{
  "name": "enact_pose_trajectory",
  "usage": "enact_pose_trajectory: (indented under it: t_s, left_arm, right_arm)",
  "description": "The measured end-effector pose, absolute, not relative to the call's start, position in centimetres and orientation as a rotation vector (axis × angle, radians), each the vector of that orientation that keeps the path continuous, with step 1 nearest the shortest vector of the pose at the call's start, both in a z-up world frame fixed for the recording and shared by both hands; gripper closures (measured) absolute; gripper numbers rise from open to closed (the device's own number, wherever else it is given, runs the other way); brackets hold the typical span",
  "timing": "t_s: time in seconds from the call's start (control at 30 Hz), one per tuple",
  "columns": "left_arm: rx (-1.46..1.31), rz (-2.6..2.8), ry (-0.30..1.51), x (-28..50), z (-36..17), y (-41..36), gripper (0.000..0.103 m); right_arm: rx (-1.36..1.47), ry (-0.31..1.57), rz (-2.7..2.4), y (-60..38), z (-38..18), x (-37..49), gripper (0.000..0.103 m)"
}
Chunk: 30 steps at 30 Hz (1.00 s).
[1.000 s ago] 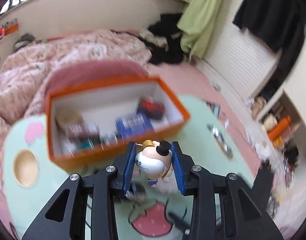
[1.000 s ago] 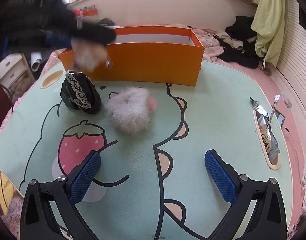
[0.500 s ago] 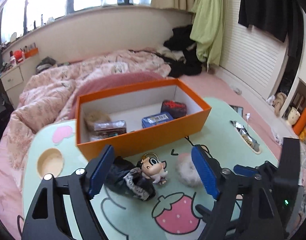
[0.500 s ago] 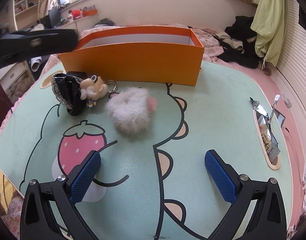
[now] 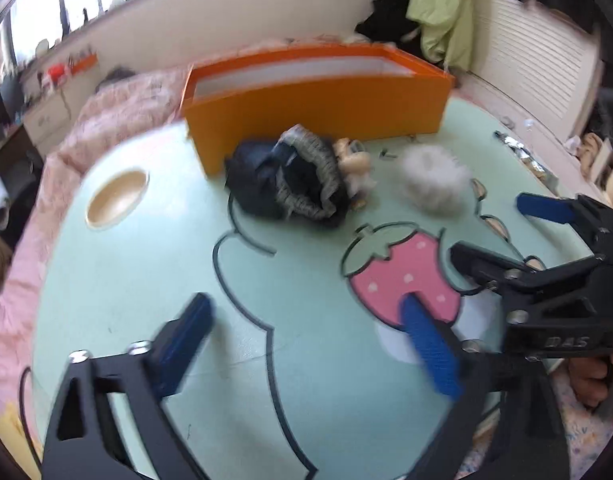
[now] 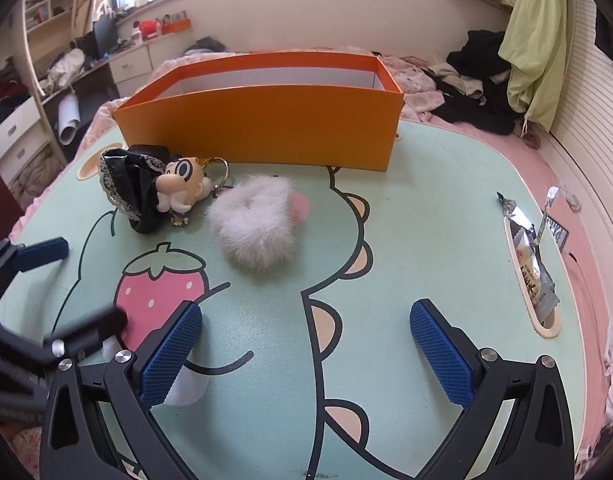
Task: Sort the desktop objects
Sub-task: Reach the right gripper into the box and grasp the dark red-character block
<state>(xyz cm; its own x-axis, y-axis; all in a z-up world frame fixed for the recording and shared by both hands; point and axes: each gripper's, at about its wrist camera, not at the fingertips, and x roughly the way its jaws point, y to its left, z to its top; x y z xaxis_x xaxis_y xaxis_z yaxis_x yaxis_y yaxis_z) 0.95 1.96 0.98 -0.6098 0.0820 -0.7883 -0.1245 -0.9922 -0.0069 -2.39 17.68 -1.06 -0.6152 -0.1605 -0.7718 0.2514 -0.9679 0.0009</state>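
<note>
Black tools, both empty, tilt down over the near edge of the green cartoon desk [image 6: 426, 208].
Left tool [image 5: 306, 344] is blurred, its blue pads far apart and its jaws opening with only desk between them; the right tool [image 6: 306, 350] also stands wide, holding nothing, just beside the left one, with fingers of a hand [image 5: 590, 376] behind it. Toward the far edge stands the orange box [image 6: 266, 124]; against its front left corner lie a black lace-trimmed pouch [image 6: 136, 186], a small doll keychain [image 6: 182, 190] touching it, and a white fluffy ball [image 6: 258, 228] just beside. Snack wrappers [image 6: 532, 264] sit in a slot at the right edge.
</note>
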Motion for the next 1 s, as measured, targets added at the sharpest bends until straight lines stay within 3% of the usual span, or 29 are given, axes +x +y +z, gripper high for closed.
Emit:
enact_pose_trajectory:
  t_s: [0.17,0.27,0.4,0.5,0.6,0.67,0.83,1.0]
  left_arm:
    - [-1.318,2.754,0.051,0.7,0.7,1.4,0.0]
    - [-1.316,2.753,0.046,0.6,0.6,1.4,0.0]
    - [-1.315,2.752,0.047,0.6,0.6,1.3,0.0]
    - [-1.315,2.753,0.047,0.6,0.6,1.3,0.0]
    - [-1.315,2.753,0.048,0.5,0.6,1.5,0.0]
    - [-1.315,2.753,0.049,0.5,0.6,1.5,0.0]
    - [-1.314,2.752,0.049,0.4,0.7,1.7,0.0]
    - [-1.31,2.748,0.05,0.3,0.8,1.8,0.0]
  right_arm:
    - [1.25,0.161,-2.621,17.9,-0.8,-2.4,0.001]
    - [1.231,0.127,-2.633,18.8,0.5,-2.5,0.014]
    - [1.11,0.104,-2.654,19.4,5.5,-4.0,0.018]
    - [1.076,0.091,-2.608,18.9,9.7,-8.2,0.033]
    - [1.21,0.094,-2.503,17.0,10.5,-13.7,0.047]
    - [1.339,0.196,-2.439,14.9,9.5,-17.6,0.058]
    - [1.527,0.524,-2.342,12.3,6.2,-22.9,0.073]
    - [1.626,0.709,-2.249,12.2,3.9,-24.4,0.073]
